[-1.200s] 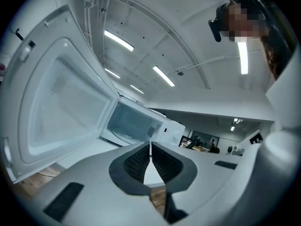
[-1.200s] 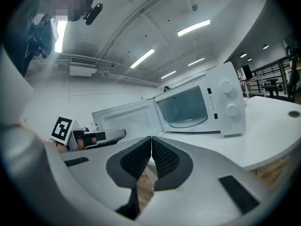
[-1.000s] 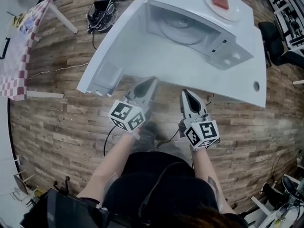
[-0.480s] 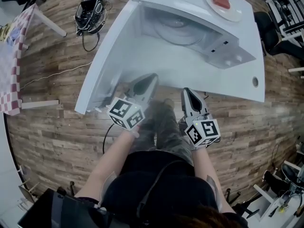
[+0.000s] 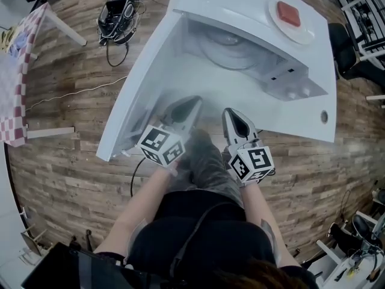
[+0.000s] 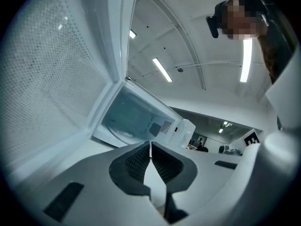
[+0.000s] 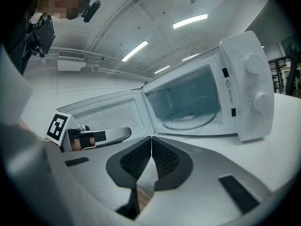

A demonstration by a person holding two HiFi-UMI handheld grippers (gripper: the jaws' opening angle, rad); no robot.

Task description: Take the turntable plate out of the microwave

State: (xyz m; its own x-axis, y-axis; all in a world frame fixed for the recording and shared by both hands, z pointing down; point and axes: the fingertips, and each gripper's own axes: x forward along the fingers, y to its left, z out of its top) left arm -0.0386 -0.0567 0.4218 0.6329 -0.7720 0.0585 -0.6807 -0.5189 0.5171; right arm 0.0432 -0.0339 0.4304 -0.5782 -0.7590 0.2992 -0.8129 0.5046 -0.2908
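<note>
A plank floor is seen beneath a white surface, on which a white microwave is set. Its door is swung wide open, towards the left of the head view, so the cavity is exposed. The glass turntable plate is seen lying flat on the cavity floor, inside the microwave and touched by neither tool. The left tongs and the right tongs are held side by side near the front edge of the surface, apart from the cavity, and are pointed toward it. Both pairs are clenched, with the pads met at the tips, and nothing is gripped between them. On top of the microwave a small white dish is placed, and a red block is carried on it.
</note>
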